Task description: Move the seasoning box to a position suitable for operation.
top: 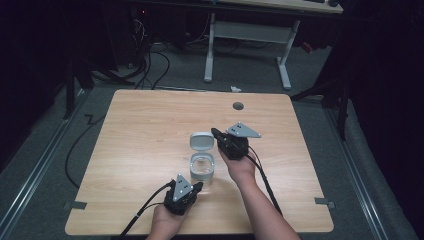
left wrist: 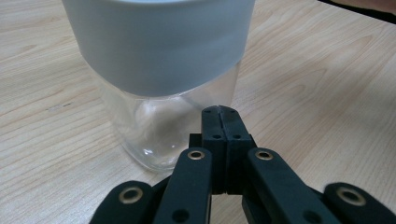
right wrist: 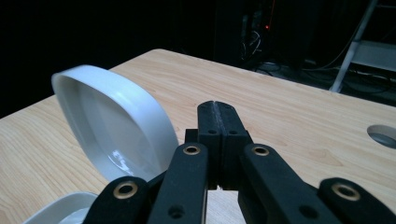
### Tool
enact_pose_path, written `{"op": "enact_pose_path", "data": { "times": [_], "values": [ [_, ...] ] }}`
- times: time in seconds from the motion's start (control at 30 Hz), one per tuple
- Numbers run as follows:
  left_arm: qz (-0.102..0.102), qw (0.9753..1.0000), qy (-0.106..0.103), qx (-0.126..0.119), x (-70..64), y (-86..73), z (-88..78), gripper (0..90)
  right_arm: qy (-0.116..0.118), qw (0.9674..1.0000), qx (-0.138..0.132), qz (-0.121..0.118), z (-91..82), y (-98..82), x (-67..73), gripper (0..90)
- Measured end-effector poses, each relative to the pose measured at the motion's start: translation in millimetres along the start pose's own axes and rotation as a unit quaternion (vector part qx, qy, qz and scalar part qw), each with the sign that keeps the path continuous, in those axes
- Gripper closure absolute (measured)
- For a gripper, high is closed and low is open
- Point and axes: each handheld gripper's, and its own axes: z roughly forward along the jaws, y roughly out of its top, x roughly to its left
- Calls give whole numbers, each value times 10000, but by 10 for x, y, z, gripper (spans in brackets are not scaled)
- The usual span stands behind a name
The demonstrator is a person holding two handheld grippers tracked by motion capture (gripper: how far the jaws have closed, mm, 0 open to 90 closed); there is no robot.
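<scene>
A clear glass jar (top: 202, 169) with a wide grey collar stands mid-table, and its white hinged lid (top: 202, 140) is flipped up and back. My left gripper (top: 198, 186) is shut and empty, just in front of the jar's right side. In the left gripper view its tips (left wrist: 220, 110) rest close against the jar's (left wrist: 159, 60) lower glass wall. My right gripper (top: 215, 132) is shut and empty, hovering just right of the raised lid. The right gripper view has the lid's hollow underside (right wrist: 112, 126) left of the closed tips (right wrist: 215, 105), and the jar's rim (right wrist: 60, 210) at the bottom left.
The wooden table (top: 150, 120) has a round cable hole (top: 238, 105) near its far edge, also visible from the right gripper (right wrist: 385, 135). Beyond the table stand a white desk frame (top: 247, 35) and loose floor cables. Cables trail from both grippers toward the near edge.
</scene>
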Motion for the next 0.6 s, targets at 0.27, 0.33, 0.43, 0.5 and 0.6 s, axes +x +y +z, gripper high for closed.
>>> {"op": "enact_pose_path", "data": {
  "times": [0.27, 0.33, 0.43, 0.5, 0.6],
  "values": [
    [-20, 10000, -23, -10, 2, 2, -2, 900, 51, 9999, -12, -87, -84, -31, 77, 900],
    [-24, 10000, -27, -16, 1, 4, -5, 900, 67, 9999, 14, -124, -114, -58, 108, 900],
    [-44, 10000, -28, -37, 1, 8, -5, 900, 92, 9999, 10, -106, -152, -88, 130, 900],
    [-55, 10000, -37, -36, 0, 10, -5, 900, 99, 9999, 26, -123, -181, -108, 144, 900],
    [-60, 10000, -45, -39, 0, 11, -5, 900, 129, 9998, 34, -118, -225, -139, 178, 900]
  ]
}}
